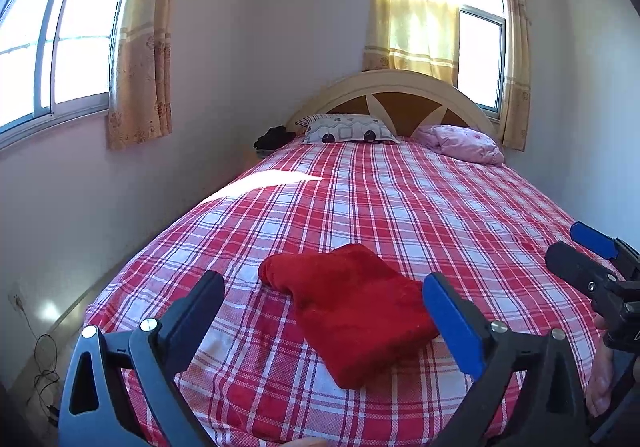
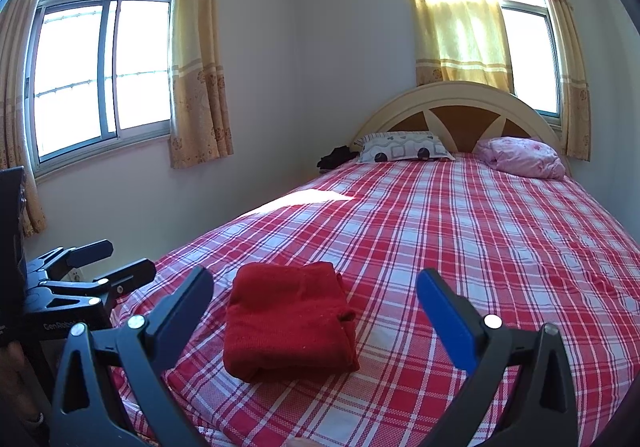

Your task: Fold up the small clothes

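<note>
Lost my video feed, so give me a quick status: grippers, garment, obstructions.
Left gripper open, empty. Right gripper open, empty. Red garment lies folded on plaid bedsheet, untouched. Nothing between grippers and garment.

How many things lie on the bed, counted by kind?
Red folded garment: 1
Patterned pillow: 1
Pink bundle of bedding: 1
Total on the plaid bed: 3
The left gripper and right gripper are open and hold nothing.
</note>
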